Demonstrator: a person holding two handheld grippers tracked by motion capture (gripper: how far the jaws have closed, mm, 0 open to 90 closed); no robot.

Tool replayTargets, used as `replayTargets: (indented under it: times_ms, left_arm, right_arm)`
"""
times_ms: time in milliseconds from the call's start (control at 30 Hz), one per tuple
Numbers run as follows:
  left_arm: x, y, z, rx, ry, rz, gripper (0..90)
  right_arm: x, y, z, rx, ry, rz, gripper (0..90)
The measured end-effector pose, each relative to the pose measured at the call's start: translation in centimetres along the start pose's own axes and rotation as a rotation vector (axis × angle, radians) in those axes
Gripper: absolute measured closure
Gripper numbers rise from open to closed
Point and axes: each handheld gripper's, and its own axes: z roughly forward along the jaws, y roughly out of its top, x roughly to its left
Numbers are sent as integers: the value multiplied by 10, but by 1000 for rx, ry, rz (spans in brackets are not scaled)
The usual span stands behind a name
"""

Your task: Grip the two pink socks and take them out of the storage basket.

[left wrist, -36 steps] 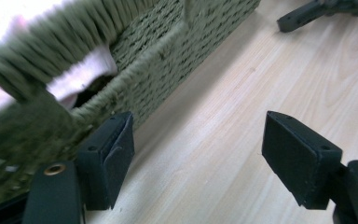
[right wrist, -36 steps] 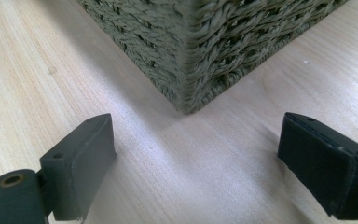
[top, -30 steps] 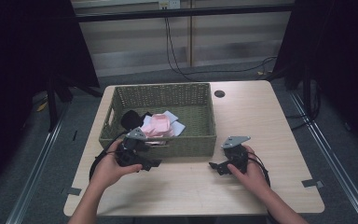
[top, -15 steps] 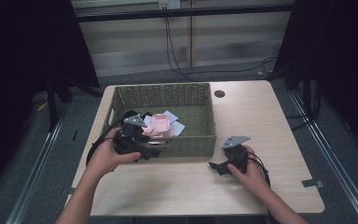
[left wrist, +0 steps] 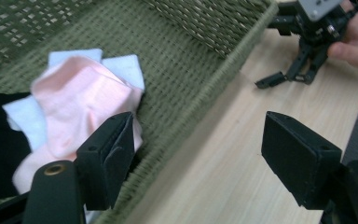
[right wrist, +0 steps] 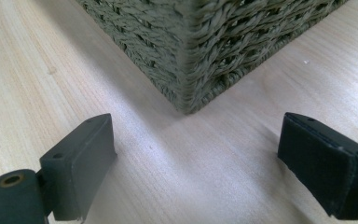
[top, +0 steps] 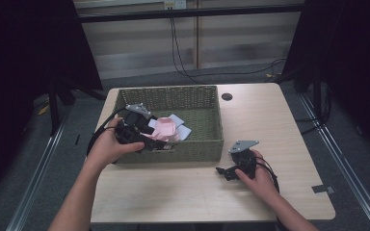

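Left jaws: seen held wide apart in the left gripper view, nothing between them; one jaw is placed over the pink cloth inside the basket, the other over the bare tabletop outside the near wall.
Left gripper [top: 147,139]: held above the near left part of the basket, its grey plate turned toward the far side.
Left hand [top: 107,147]: wrapped around the gripper body at the basket's near left corner, the forearm entering from the near edge.
Right jaws: seen spread wide in the right gripper view, empty, low over the wood and aimed at the basket's near right corner.
Right gripper [top: 227,172]: rested on or just above the table, near the basket's near right corner but apart from it; also seen far off in the left gripper view [left wrist: 279,79].
Right hand [top: 260,178]: closed around the gripper from the right, the forearm entering from the near edge.
Pink cloth [left wrist: 79,105]: laid crumpled on the basket floor, toward the near side.
White cloths [left wrist: 121,67]: partly covered by the pink cloth, their corners shown beyond it.
Black cloth [left wrist: 0,135]: laid beside the pink and white cloths.
Basket [top: 192,98]: green, woven, rectangular, set on the far left part of the table.
Table [top: 270,115]: light wood, with a dark round hole [top: 227,96] just right of the basket's far corner.
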Motion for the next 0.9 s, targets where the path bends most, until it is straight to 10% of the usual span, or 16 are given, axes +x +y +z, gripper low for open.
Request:
replayTargets:
  times_ms: [900]
  left_arm:
    - [46,28,16,49,53,-16,263]
  right_arm:
    - [0,0,0,-1,1,3,102]
